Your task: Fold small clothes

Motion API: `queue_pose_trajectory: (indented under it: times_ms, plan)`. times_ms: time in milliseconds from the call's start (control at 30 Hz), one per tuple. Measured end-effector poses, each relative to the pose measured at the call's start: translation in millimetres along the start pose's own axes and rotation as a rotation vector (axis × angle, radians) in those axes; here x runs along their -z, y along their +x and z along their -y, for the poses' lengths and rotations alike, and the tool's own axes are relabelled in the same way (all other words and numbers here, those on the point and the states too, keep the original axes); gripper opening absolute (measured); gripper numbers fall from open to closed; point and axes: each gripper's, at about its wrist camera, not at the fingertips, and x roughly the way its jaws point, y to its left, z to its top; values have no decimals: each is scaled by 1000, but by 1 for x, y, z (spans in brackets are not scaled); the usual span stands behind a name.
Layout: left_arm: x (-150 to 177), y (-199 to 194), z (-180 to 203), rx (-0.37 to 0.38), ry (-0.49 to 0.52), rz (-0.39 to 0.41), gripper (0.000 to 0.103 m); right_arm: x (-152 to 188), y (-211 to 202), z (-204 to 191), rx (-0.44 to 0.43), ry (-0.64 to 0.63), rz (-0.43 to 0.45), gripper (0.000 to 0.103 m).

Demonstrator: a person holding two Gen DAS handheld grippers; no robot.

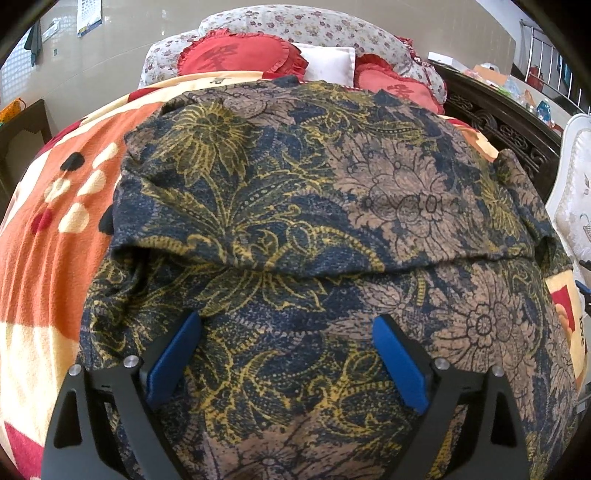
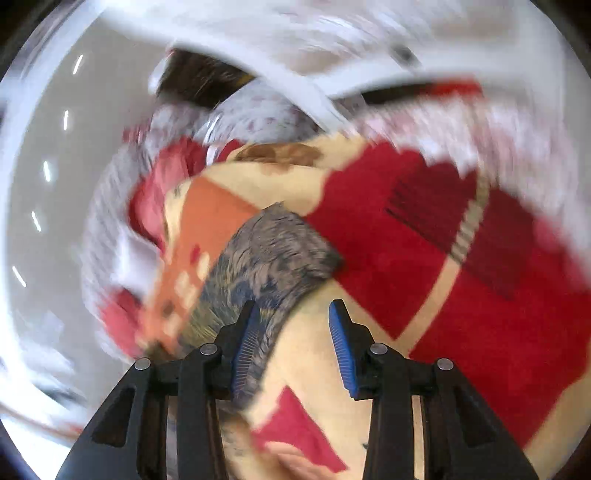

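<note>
Patterned garment (image 1: pixel 295 229), navy with yellow and tan floral print, lies spread on the blanket (image 1: pixel 55 229) covering the bed, filling most of the left wrist view. One part is folded over, leaving a rounded fold edge running across the middle of the cloth. Sleeve-like bulge at the right side near the blanket edge.

Left gripper (image 1: pixel 288 354) sits over the near half of the garment, jaws spread wide, blue pads (image 1: pixel 173 362) on each side with cloth showing between them, nothing pinched. Whether the pads touch the fabric, cannot tell.

Right wrist view is heavily motion-blurred. Right gripper (image 2: pixel 293 347) jaws spread, nothing between them but blanket (image 2: pixel 406 258). Edge of the garment (image 2: pixel 266 266) lies just past the left-side pad, running up and away; the right-side pad is over cream and red blanket.

Blanket is orange, cream and red with blocky print. Beyond the garment at the head of the bed: two red heart-shaped cushions (image 1: pixel 240 55), a white pillow (image 1: pixel 328 62) between them, floral-print bedding (image 1: pixel 295 26) behind. Dark carved headboard (image 1: pixel 498 122) on the right, white padded chair (image 1: pixel 576 184) at the far right edge.
</note>
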Motion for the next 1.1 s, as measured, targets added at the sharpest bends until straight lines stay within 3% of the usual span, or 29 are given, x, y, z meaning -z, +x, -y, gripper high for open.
queue_pose_trajectory:
  times_ms: [167,400,467,500,700,833,967,1100]
  plan:
    - [0,0,0,-1,0,0,97,-4,13,24,-102,136,27,45]
    - [0,1,1,-3,3,-2,97,-20,35,27,-121,163,84,44]
    - [0,1,1,-4,3,-2,97,-22,36,21,-117,135,88,35]
    - [0,1,1,-4,3,-2,97,-22,35,17,-121,114,93,17]
    - [0,0,2,-7,6,-2,98,-3,2,-60,-160,-163,176,13]
    - [-13,-17,11,-1,32,24,95,54,-10,-148,-303,-433,133,13]
    - [-54,-60,21,163,-29,135,96,139,6,-212,-432,-692,6,13]
    - [-87,-54,34,354,-102,72,96,232,51,-223,-403,-882,-146,13]
